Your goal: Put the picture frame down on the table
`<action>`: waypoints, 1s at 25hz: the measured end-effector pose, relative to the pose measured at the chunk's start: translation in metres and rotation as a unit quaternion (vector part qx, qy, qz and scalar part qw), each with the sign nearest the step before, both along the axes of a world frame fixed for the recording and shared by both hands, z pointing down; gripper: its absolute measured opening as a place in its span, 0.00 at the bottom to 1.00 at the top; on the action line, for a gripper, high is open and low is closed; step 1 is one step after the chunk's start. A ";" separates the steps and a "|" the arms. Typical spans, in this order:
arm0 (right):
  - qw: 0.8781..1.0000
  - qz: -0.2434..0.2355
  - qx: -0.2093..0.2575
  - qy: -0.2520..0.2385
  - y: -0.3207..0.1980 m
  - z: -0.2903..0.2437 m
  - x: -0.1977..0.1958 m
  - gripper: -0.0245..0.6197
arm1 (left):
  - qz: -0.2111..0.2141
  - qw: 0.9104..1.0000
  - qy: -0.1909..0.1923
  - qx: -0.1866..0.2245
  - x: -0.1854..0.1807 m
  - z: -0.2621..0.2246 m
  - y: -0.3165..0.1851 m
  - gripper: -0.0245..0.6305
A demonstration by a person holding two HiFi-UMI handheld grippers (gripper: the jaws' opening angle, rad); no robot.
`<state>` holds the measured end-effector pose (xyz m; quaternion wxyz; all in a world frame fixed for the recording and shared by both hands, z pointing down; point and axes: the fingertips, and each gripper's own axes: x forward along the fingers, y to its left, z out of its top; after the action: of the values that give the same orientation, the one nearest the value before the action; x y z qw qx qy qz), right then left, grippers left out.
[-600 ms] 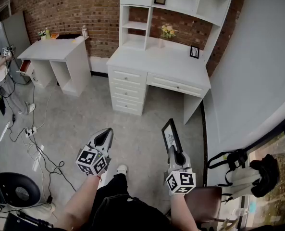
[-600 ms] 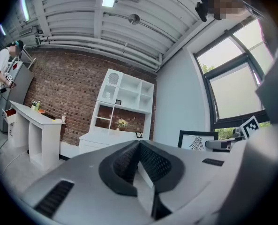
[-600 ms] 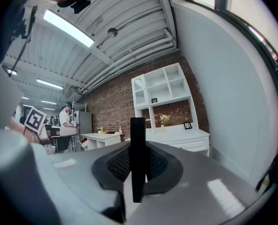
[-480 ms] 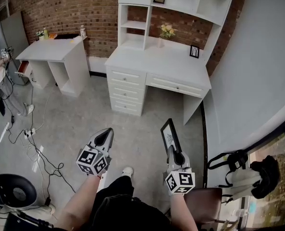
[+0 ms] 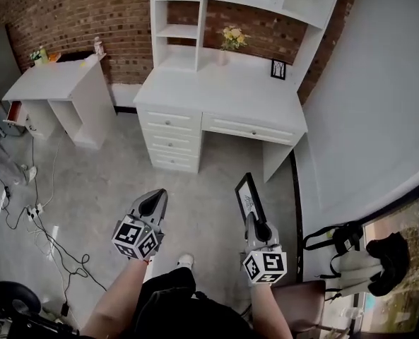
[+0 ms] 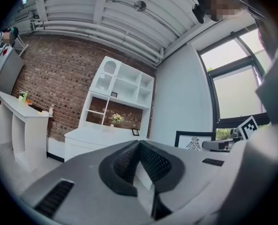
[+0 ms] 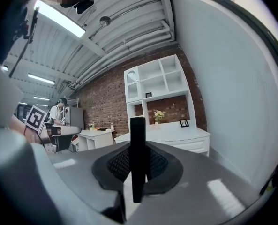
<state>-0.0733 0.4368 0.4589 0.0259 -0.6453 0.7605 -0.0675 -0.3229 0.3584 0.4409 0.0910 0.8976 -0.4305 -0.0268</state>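
Observation:
My right gripper (image 5: 254, 220) is shut on the lower edge of a black picture frame (image 5: 249, 197), which stands upright above the jaws, held over the grey floor. In the right gripper view the frame (image 7: 138, 153) shows edge-on as a black bar pinched between the pads. My left gripper (image 5: 153, 197) is shut and holds nothing; its view also catches the frame (image 6: 194, 141) off to the right. The white desk with a hutch (image 5: 223, 94) stands ahead, some way beyond both grippers.
On the desk stand a small black frame (image 5: 278, 68) and a vase of flowers (image 5: 230, 39). A second white table (image 5: 54, 83) is at far left. Cables (image 5: 39, 217) trail over the floor. A chair (image 5: 301, 295) and a black bag (image 5: 350, 237) sit at lower right, by the wall.
The view has moved toward the desk, which now sits lower and further left. The person at far left has dropped out of view. Both grippers keep their pose, frame still held.

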 end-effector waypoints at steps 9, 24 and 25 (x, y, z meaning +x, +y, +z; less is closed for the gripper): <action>1.000 0.018 -0.002 -0.011 -0.086 0.007 0.007 0.09 | 0.032 0.999 -0.007 -0.008 0.019 0.012 -0.091 0.04; 0.999 0.036 -0.005 -0.012 -0.172 0.005 0.026 0.09 | 0.058 0.998 0.007 -0.019 0.045 0.020 -0.185 0.04; 0.999 0.037 -0.006 -0.012 -0.176 0.006 0.028 0.09 | 0.058 0.998 0.007 -0.021 0.047 0.022 -0.188 0.04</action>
<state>-0.0449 0.2609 0.4650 0.0332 -0.6719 0.7357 -0.0789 -0.2755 0.1701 0.4627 0.1142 0.9189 -0.3772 -0.0187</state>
